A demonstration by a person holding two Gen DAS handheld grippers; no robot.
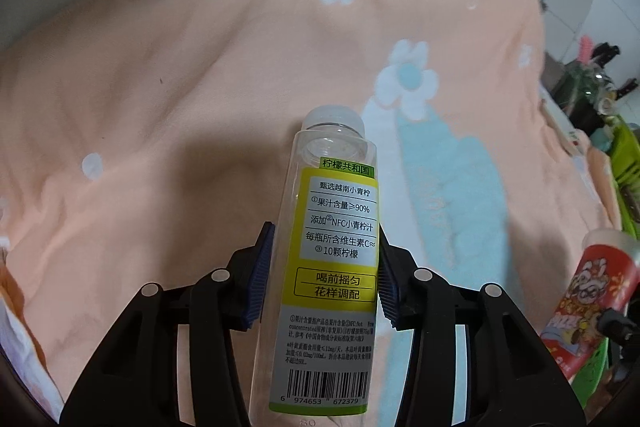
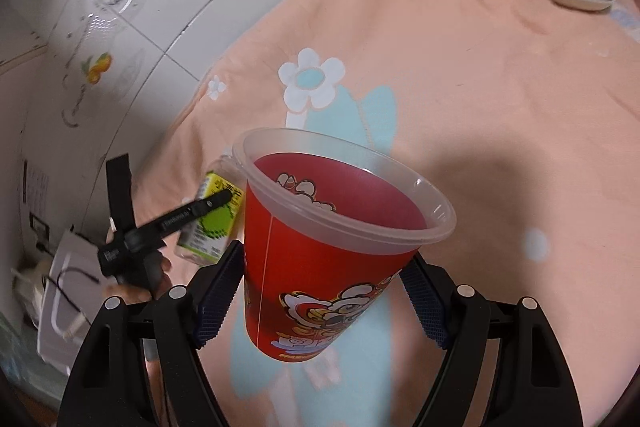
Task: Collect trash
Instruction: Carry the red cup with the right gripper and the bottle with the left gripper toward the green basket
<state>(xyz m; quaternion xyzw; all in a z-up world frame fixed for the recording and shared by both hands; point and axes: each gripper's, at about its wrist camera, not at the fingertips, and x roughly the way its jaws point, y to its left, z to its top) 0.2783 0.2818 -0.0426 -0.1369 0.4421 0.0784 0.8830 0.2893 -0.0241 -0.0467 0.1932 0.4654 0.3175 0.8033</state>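
Left claw [image 1: 324, 271] clamped on clear lemon-juice bottle [image 1: 332, 259], right claw [image 2: 320, 291] gripping red cup [image 2: 332, 251], both above peach blanket [image 1: 180, 87]

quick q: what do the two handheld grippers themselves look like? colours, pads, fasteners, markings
Both match: the left gripper and right gripper have matte black plastic linkage arms with open cut-outs, round silver pivot pins, and dark blue ribbed pads on the fingers. No printed markings are readable in either wrist view, and no cables or sleeves show on them.
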